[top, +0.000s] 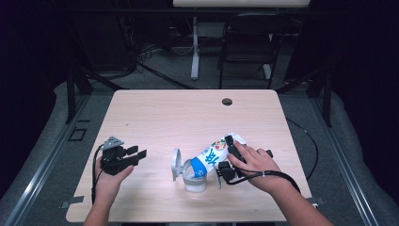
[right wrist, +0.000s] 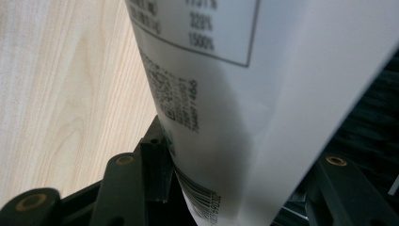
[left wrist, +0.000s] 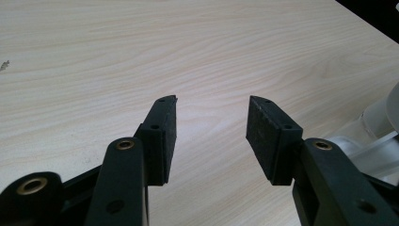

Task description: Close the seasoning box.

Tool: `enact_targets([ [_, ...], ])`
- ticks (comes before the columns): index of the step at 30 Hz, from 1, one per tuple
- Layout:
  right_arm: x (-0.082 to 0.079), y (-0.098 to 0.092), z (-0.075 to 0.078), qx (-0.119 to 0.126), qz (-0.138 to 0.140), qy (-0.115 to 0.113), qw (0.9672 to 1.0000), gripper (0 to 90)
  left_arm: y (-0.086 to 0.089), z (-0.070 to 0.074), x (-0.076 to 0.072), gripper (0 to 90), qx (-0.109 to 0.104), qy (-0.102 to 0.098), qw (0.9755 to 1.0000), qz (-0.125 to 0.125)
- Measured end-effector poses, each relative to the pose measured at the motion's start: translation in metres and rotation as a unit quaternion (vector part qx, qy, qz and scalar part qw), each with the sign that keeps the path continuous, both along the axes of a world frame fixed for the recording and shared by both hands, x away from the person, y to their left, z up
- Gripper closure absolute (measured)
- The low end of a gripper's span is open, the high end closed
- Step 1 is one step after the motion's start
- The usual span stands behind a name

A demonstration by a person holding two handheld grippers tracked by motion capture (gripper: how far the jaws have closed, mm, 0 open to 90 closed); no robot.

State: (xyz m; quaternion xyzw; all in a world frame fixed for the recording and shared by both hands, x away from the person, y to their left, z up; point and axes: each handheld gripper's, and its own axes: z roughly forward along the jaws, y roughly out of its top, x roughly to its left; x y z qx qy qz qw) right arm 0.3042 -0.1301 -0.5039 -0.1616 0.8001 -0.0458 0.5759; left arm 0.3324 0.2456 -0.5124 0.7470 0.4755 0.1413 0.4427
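High view: right gripper [top: 226,157] jaws clamped on tilted carton [top: 217,151] over clear cup [top: 194,177]; risks slipping, spilling. Left gripper [top: 136,155] jaws open, empty.

Lab, bare test table [top: 155,113], floor cables [top: 160,70], dark surround

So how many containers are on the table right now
2. A white carton with colourful print is tilted in the right tool, its blue cap end over a clear plastic cup at the table's near middle. Nothing else seems hidden.
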Motion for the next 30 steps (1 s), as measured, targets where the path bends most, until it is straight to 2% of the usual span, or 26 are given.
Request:
enact_targets([
  [30,-0.0003,-0.0002,-0.0001,-0.004,0.006,-0.004,1.0,48.4,0.0006,-0.0006,0.0001,53.7,0.0,0.003,1.0,-0.001],
])
